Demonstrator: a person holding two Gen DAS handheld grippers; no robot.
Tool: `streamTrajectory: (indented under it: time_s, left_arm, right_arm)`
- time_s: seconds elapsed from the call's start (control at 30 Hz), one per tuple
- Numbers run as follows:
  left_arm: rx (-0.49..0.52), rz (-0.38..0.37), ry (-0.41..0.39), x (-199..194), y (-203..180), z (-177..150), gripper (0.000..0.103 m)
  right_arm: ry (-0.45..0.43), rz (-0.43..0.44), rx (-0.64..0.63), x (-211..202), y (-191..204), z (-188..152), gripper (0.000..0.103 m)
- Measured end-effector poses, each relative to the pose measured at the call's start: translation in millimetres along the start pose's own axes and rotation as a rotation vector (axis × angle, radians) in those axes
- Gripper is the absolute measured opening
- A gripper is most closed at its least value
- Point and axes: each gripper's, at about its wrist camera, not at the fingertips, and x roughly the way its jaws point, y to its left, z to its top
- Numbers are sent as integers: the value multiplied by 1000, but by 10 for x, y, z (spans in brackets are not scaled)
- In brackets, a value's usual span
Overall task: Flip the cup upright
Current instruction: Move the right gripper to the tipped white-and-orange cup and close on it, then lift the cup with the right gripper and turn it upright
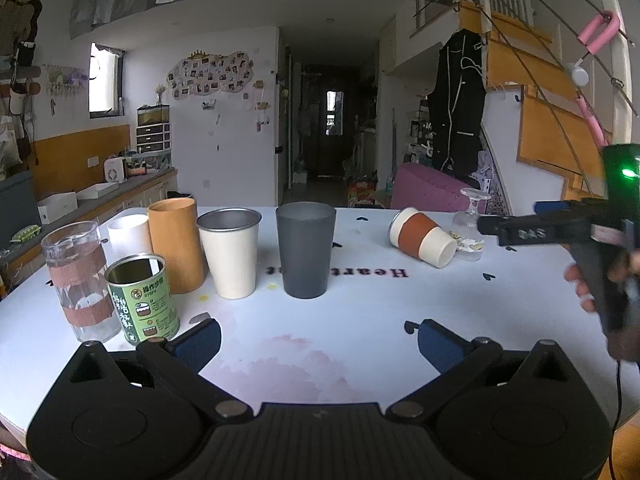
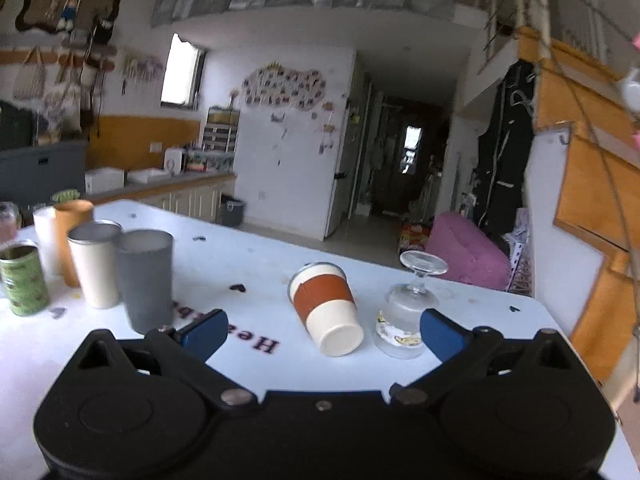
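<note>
A cream cup with a rust-brown sleeve (image 2: pixel 326 308) lies on its side on the white table, its base toward my right gripper; it also shows in the left wrist view (image 1: pixel 423 237). Beside it a stemmed glass (image 2: pixel 406 312) stands upside down, seen too in the left wrist view (image 1: pixel 470 226). My right gripper (image 2: pixel 322 332) is open and empty, just short of the lying cup; its body shows at the right of the left wrist view (image 1: pixel 560 232). My left gripper (image 1: pixel 318 342) is open and empty, low over the table's near middle.
Upright at the left stand a dark grey cup (image 1: pixel 306 250), a cream metal-rimmed cup (image 1: pixel 230 252), an orange cylinder (image 1: pixel 176 244), a white cup (image 1: pixel 129 232), a green tin (image 1: pixel 142 300) and a clear tumbler (image 1: pixel 80 280). The table (image 2: pixel 520 312) ends close behind the glass.
</note>
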Motion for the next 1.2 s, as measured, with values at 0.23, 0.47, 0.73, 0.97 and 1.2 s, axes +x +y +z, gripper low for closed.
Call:
streamTrajectory:
  time_s: [0.23,0.47,0.73,0.97,1.2]
  left_arm:
    - [12,-9,-3,17,29,-50,103]
    - [12,-20,-19,7,143,-113,103]
    - [-3,-5,-18,-14,267,-129,103]
    - [-25,-12,0,12,303,-137,103]
    - [-36,-23,13,43,295,-145,103]
  right_arm:
    - [100,15,-60,710,-72,-20,90]
    - [165,3,-42,1307,-144,-102,89]
    - [226,12,-36,1700,-98,-240,76]
    - [249,-46,9,1611,-42,-243,61]
    - [290,-70,174,1072,81,-294,59]
